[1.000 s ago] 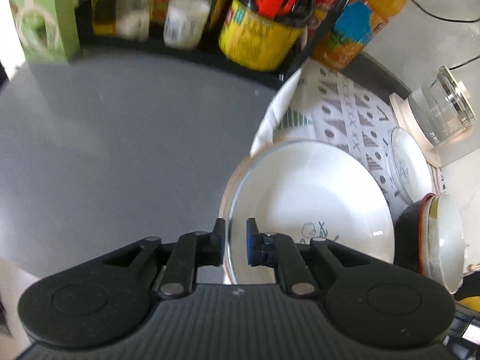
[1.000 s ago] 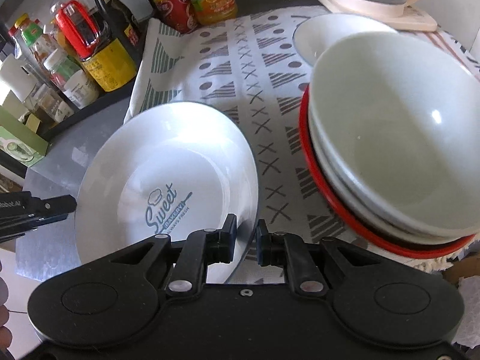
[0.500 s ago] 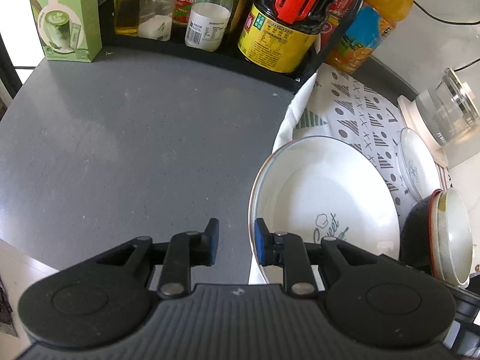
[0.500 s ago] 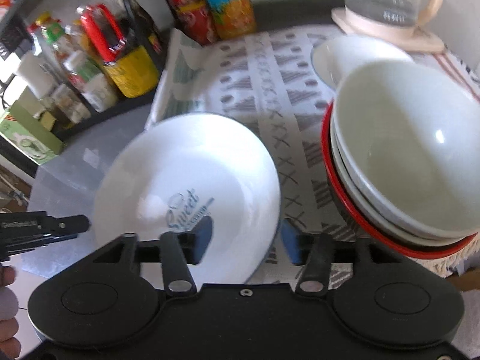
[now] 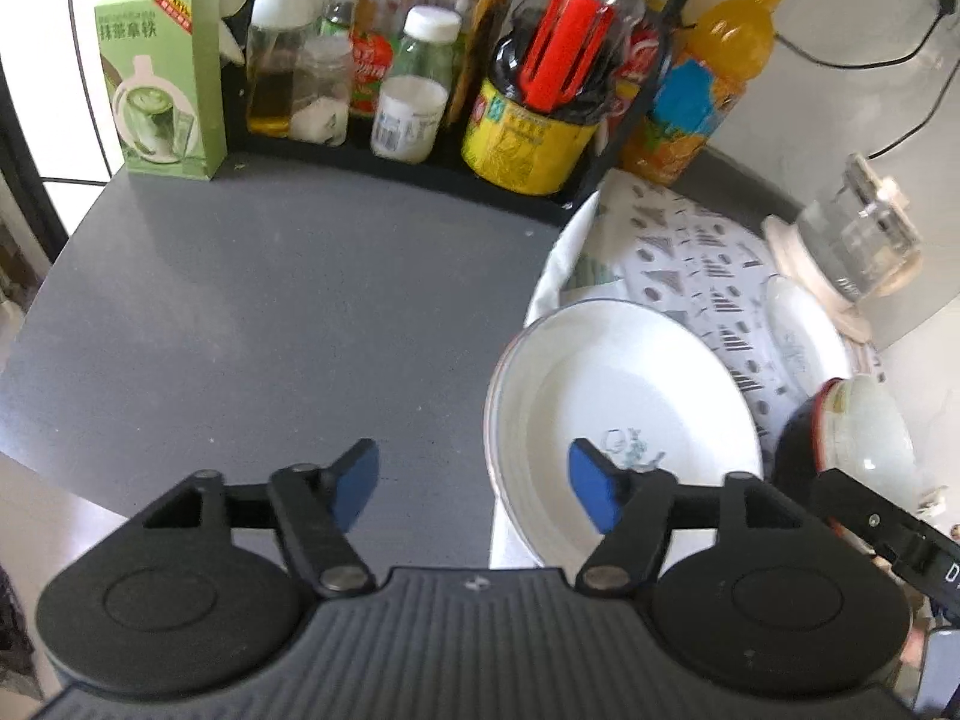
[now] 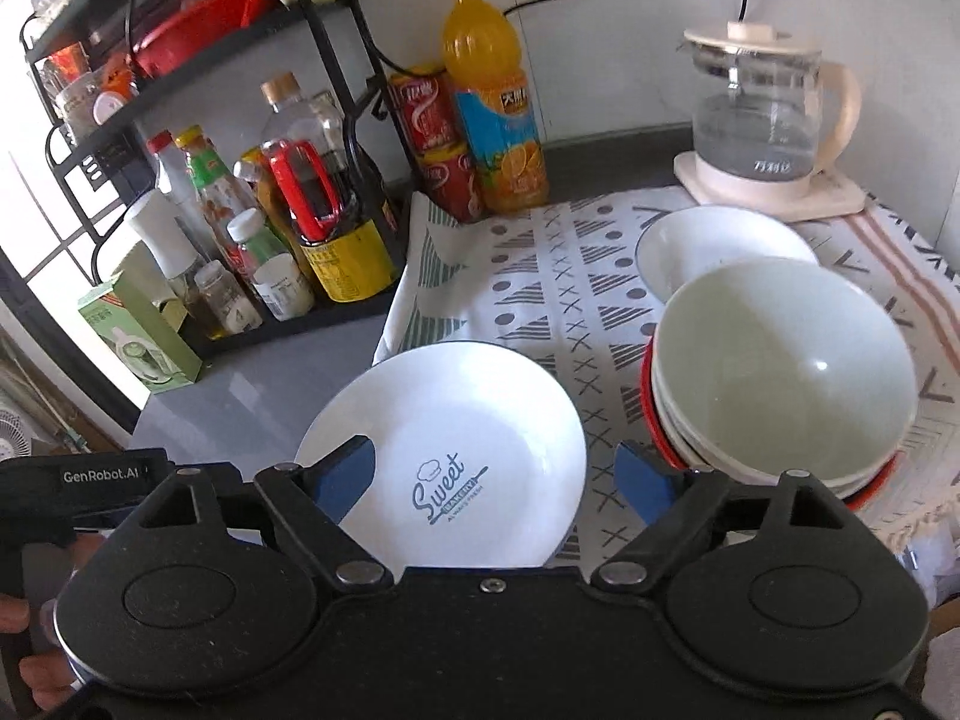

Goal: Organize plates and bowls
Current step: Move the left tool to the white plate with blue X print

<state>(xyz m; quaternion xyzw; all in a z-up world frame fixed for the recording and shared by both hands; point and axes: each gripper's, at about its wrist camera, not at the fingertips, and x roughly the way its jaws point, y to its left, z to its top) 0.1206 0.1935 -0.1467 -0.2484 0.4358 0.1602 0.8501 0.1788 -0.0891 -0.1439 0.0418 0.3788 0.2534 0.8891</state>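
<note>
Looking from the left, we see a green carton (image 6: 135, 336) at the near end of a black rack (image 6: 336, 312) holding bottles, small jars and a yellow can (image 6: 348, 261) with a red-handled tool standing in it. On the grey counter (image 5: 270, 300) our left claw (image 5: 474, 483) stands wide open with nothing held; its jaws have just been opening, and the rim of the white plate (image 6: 456, 450) lies between them, untouched. The plate, printed "Sweet", is empty and rests on the patterned cloth (image 6: 558, 276), overhanging its left edge. Our right claw (image 6: 495, 474) is likewise spread wide and empty-handed, its jaws also just opened, above the plate's near part. To the right sits a stack of bowls (image 6: 780, 384), the top one empty, a red rim at the bottom. Beyond it lies a small white bowl (image 6: 714, 246), then a glass kettle (image 6: 768, 114) partly filled with water.
</note>
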